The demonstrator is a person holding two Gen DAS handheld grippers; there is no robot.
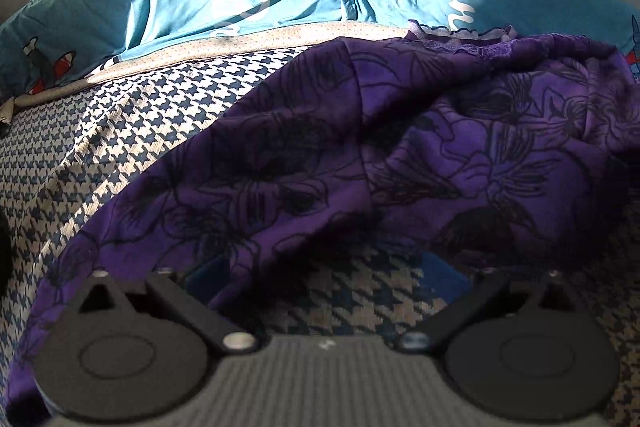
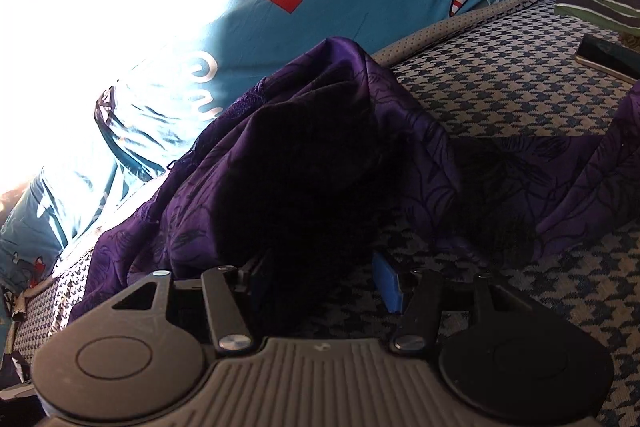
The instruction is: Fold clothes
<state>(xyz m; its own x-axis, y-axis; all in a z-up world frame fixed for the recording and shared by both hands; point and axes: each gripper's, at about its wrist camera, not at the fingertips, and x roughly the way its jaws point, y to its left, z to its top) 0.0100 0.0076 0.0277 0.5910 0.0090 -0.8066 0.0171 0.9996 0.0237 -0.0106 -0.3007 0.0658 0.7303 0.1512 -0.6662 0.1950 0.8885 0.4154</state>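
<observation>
a soft purple garment [image 1: 400, 155] with a black floral print and lace edge lies rumpled on the houndstooth-woven bed cover [image 1: 120, 131]. left gripper [image 1: 320, 279] jaws spread; right gripper [image 2: 324, 279] jaws apart, dark cloth between them, grip unclear.

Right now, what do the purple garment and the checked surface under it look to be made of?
Purple garment: thin, soft woven or jersey cloth with a slight sheen, drapes in loose folds, black floral print, lace-like trim at one edge. Checked surface: coarser knitted or woven fabric, matte, with visible ribbed houndstooth texture.
</observation>
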